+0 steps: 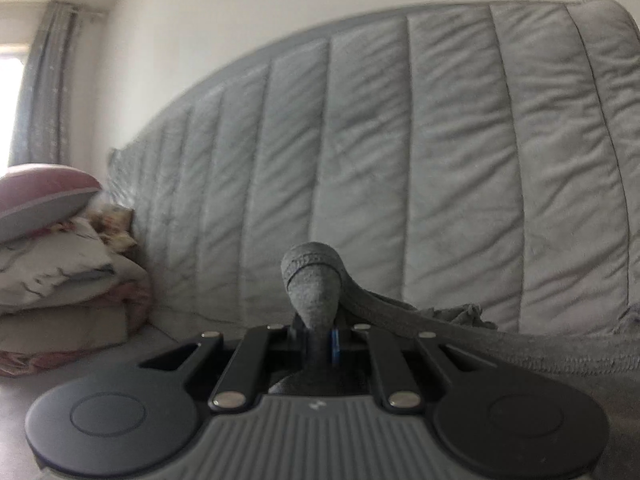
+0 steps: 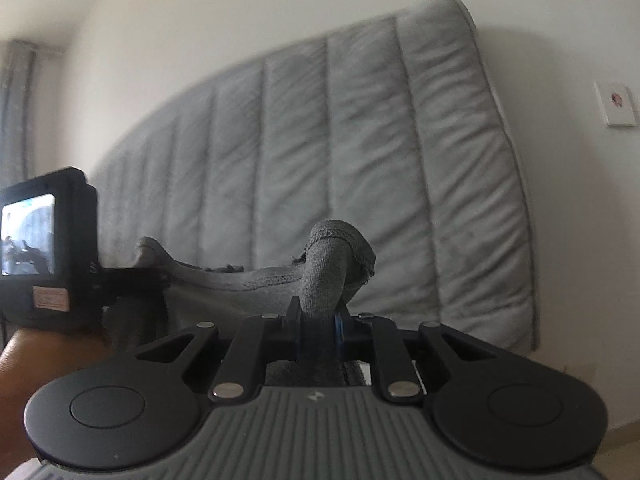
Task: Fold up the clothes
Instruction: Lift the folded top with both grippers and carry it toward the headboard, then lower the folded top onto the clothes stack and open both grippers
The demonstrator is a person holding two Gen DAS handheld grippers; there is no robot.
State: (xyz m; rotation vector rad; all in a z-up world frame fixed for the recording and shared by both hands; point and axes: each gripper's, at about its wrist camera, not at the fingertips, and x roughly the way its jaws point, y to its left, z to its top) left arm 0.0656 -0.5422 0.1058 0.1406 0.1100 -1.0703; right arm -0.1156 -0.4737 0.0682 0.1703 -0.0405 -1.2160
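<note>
Both sets of fingers are clamped on one dark grey garment [image 1: 460,332]: the left gripper [image 1: 320,336] pinches a hemmed edge, the right gripper [image 2: 320,332] another. The cloth is held stretched between them in front of a grey quilted headboard [image 1: 400,160]. Stacked pillows [image 1: 52,240] are seen at left.

Left gripper [image 1: 320,340] and right gripper [image 2: 320,336] both roughly level, jaws clamped on grey garment [image 1: 316,284].

Grey quilted headboard [image 1: 400,160], white wall [image 1: 240,0]
</note>
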